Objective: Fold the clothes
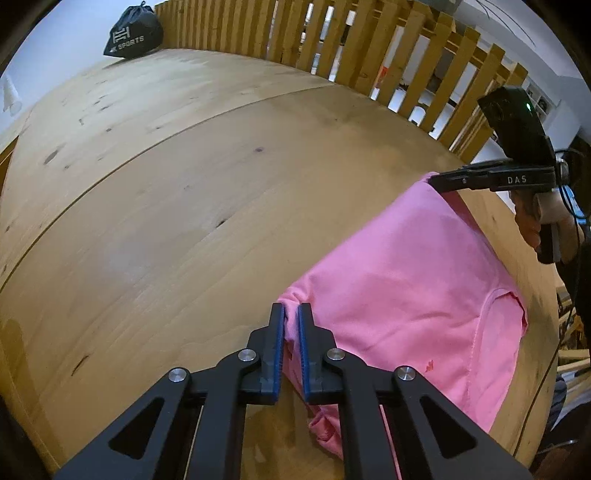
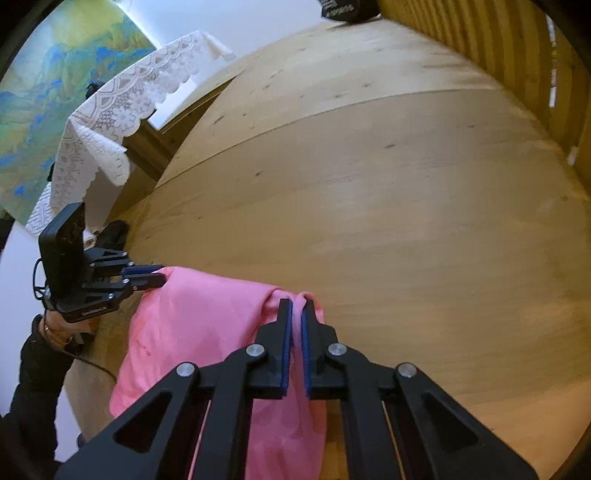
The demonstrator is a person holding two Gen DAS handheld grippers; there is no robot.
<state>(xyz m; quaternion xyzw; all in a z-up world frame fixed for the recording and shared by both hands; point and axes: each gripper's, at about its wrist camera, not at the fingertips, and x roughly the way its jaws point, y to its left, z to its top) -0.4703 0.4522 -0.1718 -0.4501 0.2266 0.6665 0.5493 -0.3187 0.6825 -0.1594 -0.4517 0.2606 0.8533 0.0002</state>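
Pink garment (image 1: 406, 280) draped on the wooden table (image 1: 184, 184), near edge. I've got left gripper (image 1: 291, 314) & right gripper (image 2: 296, 314) each pinching a top corner.

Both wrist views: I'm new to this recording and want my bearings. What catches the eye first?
A bright pink garment lies at the near edge of a broad wooden table. The left gripper and the right gripper are each shut on a bunched corner of it. At the far corner, by a slatted wooden railing, sits a dark sports bag.
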